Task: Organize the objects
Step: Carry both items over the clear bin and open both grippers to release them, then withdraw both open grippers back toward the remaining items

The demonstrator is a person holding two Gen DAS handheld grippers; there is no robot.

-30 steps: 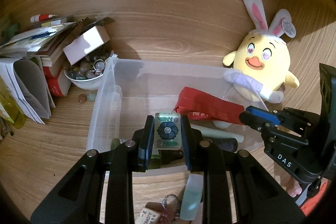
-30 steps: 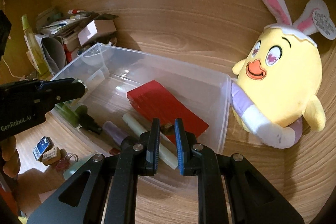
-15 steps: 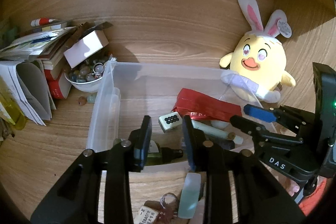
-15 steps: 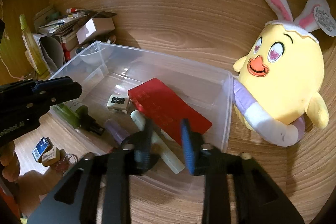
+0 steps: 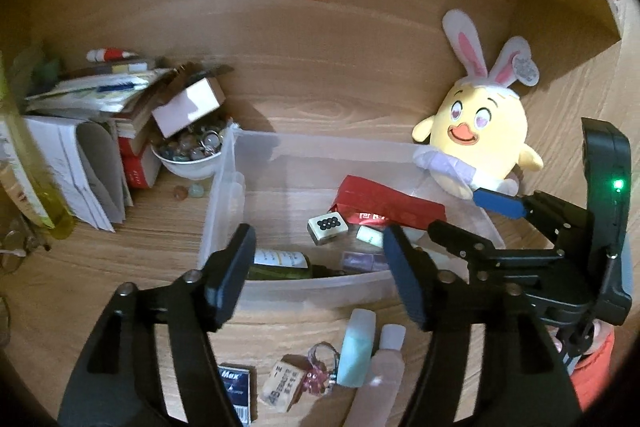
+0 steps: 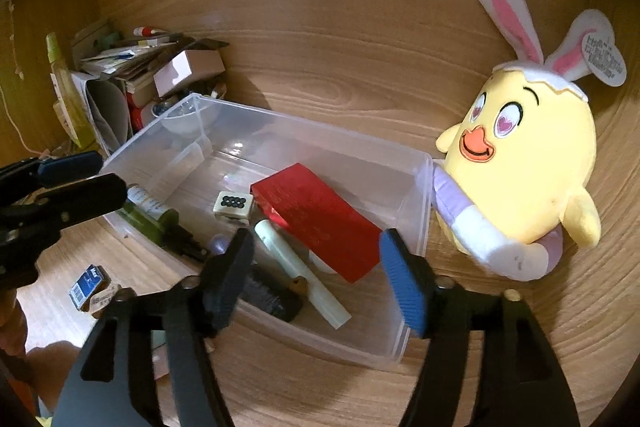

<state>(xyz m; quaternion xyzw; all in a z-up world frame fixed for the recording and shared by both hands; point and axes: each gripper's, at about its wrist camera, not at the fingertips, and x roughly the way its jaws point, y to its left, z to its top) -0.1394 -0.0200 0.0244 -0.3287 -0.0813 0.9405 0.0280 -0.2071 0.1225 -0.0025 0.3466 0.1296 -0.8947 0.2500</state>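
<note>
A clear plastic bin [image 5: 224,211] [image 6: 416,227] stands on the wooden desk. In it lie a mahjong tile [image 5: 328,225] [image 6: 234,205], a red packet [image 5: 390,201] [image 6: 320,219], a green bottle [image 5: 280,263] [image 6: 150,213], a pale tube [image 6: 300,277] and a dark brush [image 6: 268,293]. My left gripper [image 5: 320,277] is open and empty, above the bin's near wall. My right gripper [image 6: 316,277] is open and empty over the bin's near right part; it also shows in the left wrist view [image 5: 472,223].
In front of the bin lie a teal bottle [image 5: 356,347], a pink bottle [image 5: 386,359], a small tag block [image 5: 282,383], a keyring and a blue box [image 5: 236,387]. A bowl of stones [image 5: 188,155], books and papers stand at left. A yellow bunny plush [image 5: 476,143] [image 6: 516,171] leans at right.
My left gripper let go of the mahjong tile, which now lies in the bin, and pulled back and up. Both grippers opened wide. My right gripper also drew back.
</note>
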